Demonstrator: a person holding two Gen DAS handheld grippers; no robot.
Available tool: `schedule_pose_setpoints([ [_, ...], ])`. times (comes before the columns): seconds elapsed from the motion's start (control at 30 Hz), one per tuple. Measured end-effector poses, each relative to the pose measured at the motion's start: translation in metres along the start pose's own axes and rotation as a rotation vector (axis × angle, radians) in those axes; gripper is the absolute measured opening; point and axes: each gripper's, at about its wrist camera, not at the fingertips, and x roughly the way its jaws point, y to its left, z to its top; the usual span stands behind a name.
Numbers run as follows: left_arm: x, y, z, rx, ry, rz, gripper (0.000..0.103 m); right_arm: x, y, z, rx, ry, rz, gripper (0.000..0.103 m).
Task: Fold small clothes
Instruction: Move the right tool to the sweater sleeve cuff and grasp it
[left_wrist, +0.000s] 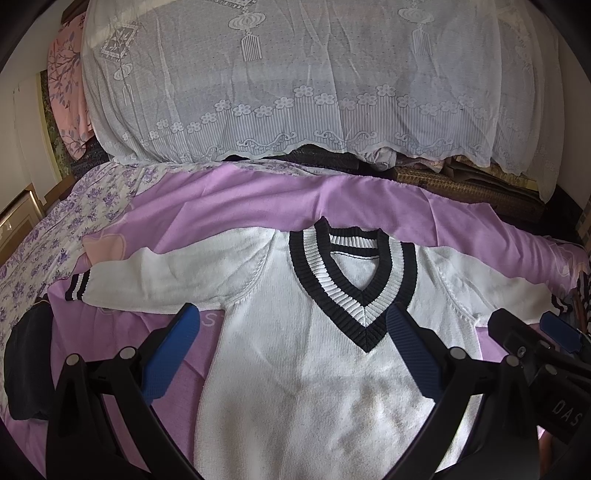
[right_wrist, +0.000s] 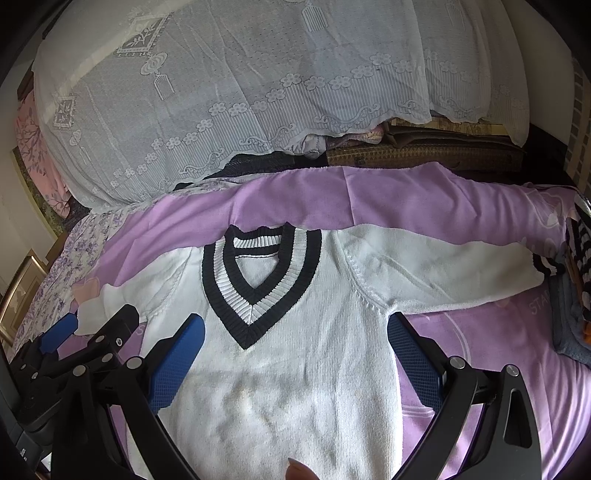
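The white knitted V-neck sweater with black-and-white ribbed collar lies flat, front up, on the purple sheet of the bed, sleeves spread to either side, so folding seems not yet begun. The left hand-held gripper and right hand-held gripper hover above the sweater's chest, jaws wide apart and holding nothing; the next move probably calls for pinching a sleeve or side edge and carrying it across the sweater. The sweater's hem is cut off below, and what lies beneath the white lace cover behind the sweater is hard to make out.
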Motion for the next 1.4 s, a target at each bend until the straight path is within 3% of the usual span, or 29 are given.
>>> schedule_pose_setpoints([
  [0.3, 0.042, -0.009, -0.009, -0.011, 0.091, -0.049, 0.099, 0.038, -0.016, -0.001, 0.005, 0.075, -0.017, 0.1],
  [0.43, 0.068, -0.021, -0.019, 0.003, 0.139, -0.056, 0.099, 0.051, -0.047, 0.0, 0.045, 0.073, -0.107, 0.1],
  [0.6, 0.104, -0.031, -0.035, -0.004, 0.227, -0.077, 0.099, 0.071, -0.113, -0.01, 0.161, 0.077, -0.161, 0.1],
  [0.8, 0.144, -0.047, -0.059, 0.03, 0.331, -0.051, 0.099, 0.097, -0.193, -0.045, 0.4, 0.113, -0.112, 0.1],
  [0.93, 0.148, -0.054, -0.066, 0.067, 0.305, -0.024, 0.099, 0.097, -0.207, -0.053, 0.402, 0.036, -0.088, 0.1],
  [1.03, 0.15, -0.052, -0.068, 0.056, 0.304, -0.034, 0.099, 0.096, -0.211, -0.065, 0.381, -0.037, -0.019, 0.1],
  [1.17, 0.15, -0.054, -0.07, 0.063, 0.291, -0.022, 0.099, 0.09, -0.23, -0.061, 0.455, -0.041, 0.088, 0.099],
  [1.2, 0.15, -0.055, -0.07, 0.065, 0.286, -0.019, 0.099, 0.082, -0.242, -0.061, 0.523, -0.077, 0.08, 0.099],
  [1.27, 0.148, -0.055, -0.071, 0.067, 0.282, -0.015, 0.099, 0.067, -0.265, -0.061, 0.643, -0.16, -0.039, 0.099],
  [1.4, 0.148, -0.055, -0.071, 0.068, 0.275, -0.01, 0.099, 0.078, -0.282, -0.038, 0.612, -0.129, -0.131, 0.099],
])
